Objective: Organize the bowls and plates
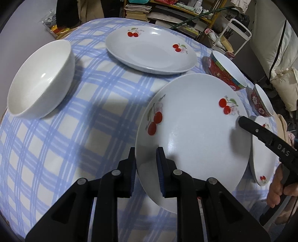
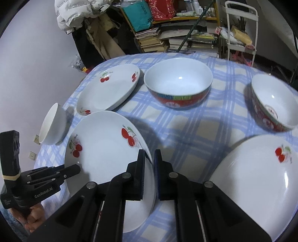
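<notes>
A white cherry-print plate is held above the blue checked tablecloth. My left gripper is shut on its near-left rim. My right gripper is shut on its right rim, and also shows in the left wrist view. A second cherry plate lies at the back. A third cherry plate lies at the right. A plain white bowl stands at the left. Two red-patterned bowls, one large and one small, stand at the right.
The round table drops off at its edges close behind the dishes. Shelves with stacked books and a white metal rack stand behind the table. A white padded coat hangs at the back left.
</notes>
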### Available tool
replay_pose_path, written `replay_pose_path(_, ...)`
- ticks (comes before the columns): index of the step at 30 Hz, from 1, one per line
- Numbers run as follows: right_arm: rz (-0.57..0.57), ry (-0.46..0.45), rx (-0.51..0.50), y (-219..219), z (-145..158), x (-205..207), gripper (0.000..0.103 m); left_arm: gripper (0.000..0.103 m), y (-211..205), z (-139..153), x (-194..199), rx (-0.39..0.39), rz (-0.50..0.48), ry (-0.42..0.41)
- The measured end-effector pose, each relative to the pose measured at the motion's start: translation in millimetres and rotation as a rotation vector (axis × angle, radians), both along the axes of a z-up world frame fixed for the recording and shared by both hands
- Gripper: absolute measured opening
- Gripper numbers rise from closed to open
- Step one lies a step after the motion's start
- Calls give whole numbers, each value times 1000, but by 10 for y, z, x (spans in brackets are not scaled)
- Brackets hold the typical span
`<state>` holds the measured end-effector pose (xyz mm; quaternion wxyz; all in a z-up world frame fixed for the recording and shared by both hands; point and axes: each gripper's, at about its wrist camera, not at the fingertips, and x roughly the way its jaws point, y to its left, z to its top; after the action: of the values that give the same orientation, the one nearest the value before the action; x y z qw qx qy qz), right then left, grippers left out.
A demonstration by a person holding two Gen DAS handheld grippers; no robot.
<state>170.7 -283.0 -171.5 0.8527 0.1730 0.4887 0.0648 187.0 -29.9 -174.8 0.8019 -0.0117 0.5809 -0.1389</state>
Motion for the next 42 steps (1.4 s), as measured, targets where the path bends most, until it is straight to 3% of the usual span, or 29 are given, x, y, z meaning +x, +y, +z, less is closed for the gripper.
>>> replay_pose_path(5,16,0,11,79,55,-134,12,20,75,188,-222,30,-13,-50)
replay_pose_path(15,62,16,3,292,94,-412,12,20,302,275,-475,22,45,-31)
replay_pose_path(21,66,30,-15,383,30,-532,12,21,349,179,-568,36,60,3)
replay_pose_path(26,82,71,-83,528,-151,-561,12,21,387,-72,-529,62,114,94)
replay_pose_path(42,52,89,-159,665,-235,-644,13,23,361,-156,-505,90,108,99)
